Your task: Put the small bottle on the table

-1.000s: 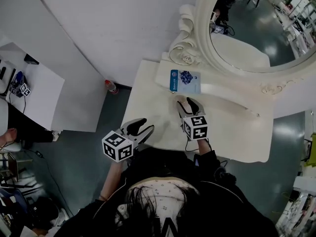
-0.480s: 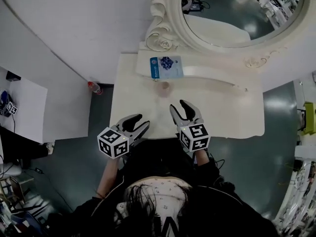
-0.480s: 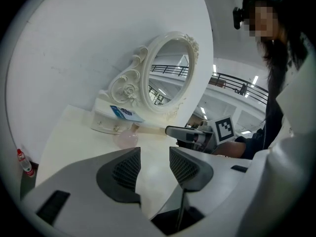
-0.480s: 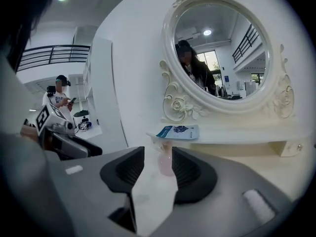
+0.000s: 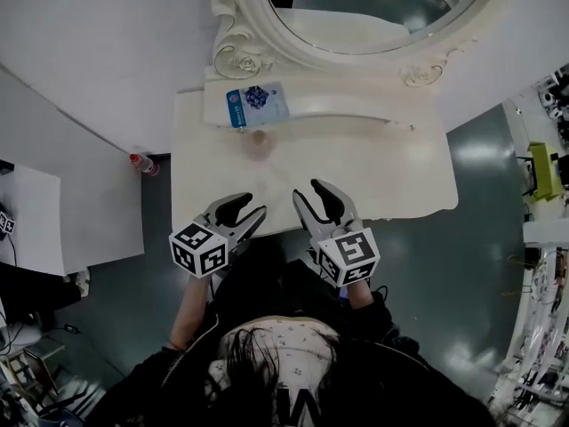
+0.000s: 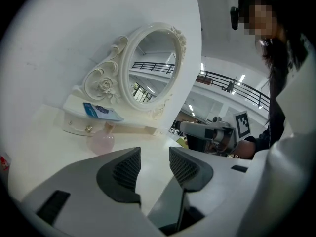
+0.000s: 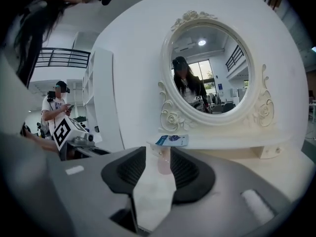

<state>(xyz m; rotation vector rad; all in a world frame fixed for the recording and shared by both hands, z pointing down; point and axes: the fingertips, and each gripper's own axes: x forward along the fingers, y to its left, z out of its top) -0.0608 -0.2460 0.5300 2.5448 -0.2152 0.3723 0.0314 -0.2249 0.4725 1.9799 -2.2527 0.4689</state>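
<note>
Bottle: the small bottle (image 5: 259, 143) stands upright on the table (image 5: 400, 181), just before the blue packet (image 5: 256, 105), so I judge it placed.
Left: my left tongs (image 5: 242, 210) hang at the near edge, jaws apart and empty, well clear of the bottle.
Right: my right tongs (image 5: 313, 194) are wide but closing on nothing.
Views: from above the gap to the bottle is plain. The right gripper view merely lines it up beyond my jaws.

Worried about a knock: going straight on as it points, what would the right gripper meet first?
Likely the small pink bottle, standing ahead on the table; the right gripper's jaws are closing, empty, well short of it.
</note>
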